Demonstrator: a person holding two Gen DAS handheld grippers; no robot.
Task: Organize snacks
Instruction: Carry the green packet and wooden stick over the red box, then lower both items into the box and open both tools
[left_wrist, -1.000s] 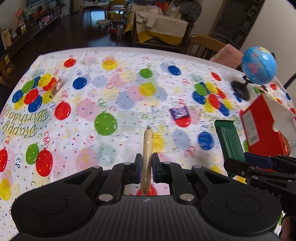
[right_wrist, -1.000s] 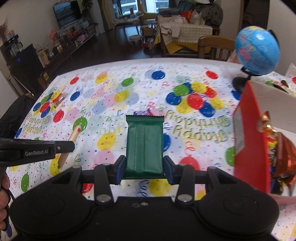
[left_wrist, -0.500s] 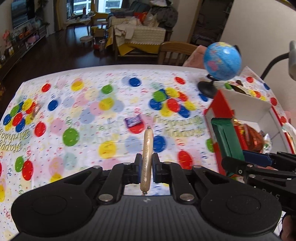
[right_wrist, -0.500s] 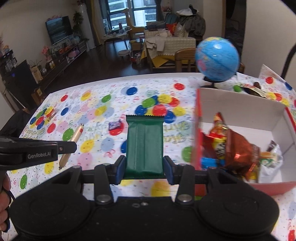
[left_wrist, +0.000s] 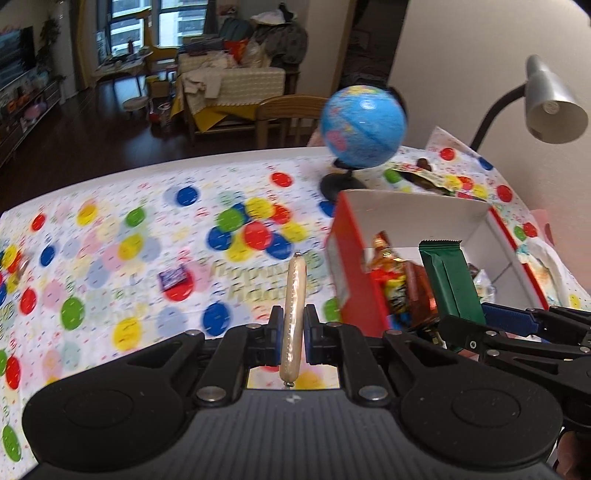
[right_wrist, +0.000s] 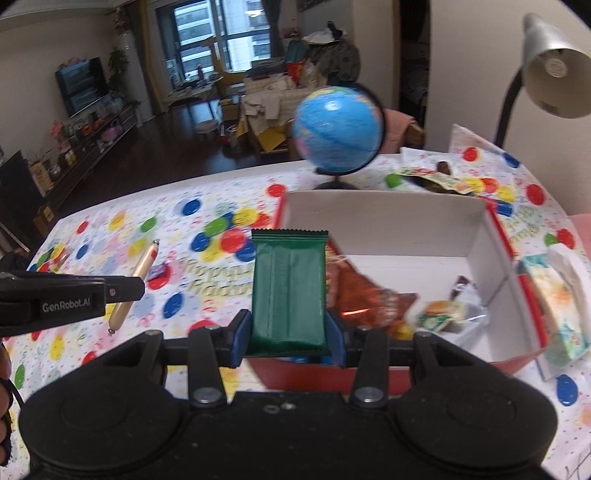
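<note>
My left gripper (left_wrist: 292, 334) is shut on a thin tan sausage stick (left_wrist: 294, 295), held upright above the balloon-print tablecloth, just left of the red box (left_wrist: 351, 266). My right gripper (right_wrist: 288, 332) is shut on a dark green snack packet (right_wrist: 289, 284), which stands over the near wall of the red box (right_wrist: 491, 236). Inside the box lie an orange-brown crinkly bag (right_wrist: 364, 291) and a small burger-print packet (right_wrist: 439, 310). In the right wrist view the sausage stick (right_wrist: 138, 273) pokes out past the left gripper's arm. A small purple wrapped sweet (left_wrist: 171, 275) lies on the cloth.
A blue globe (left_wrist: 362, 127) on a black stand sits behind the box. A grey desk lamp (right_wrist: 550, 62) leans over the right side. A tissue pack (right_wrist: 561, 295) lies right of the box, and an opened wrapper (right_wrist: 439, 179) behind it. A wooden chair (left_wrist: 284, 114) stands at the far table edge.
Both grippers have travelled right and risen, still holding their snacks. The red box has come from the right edge into the middle of the views, and its inside now shows.
</note>
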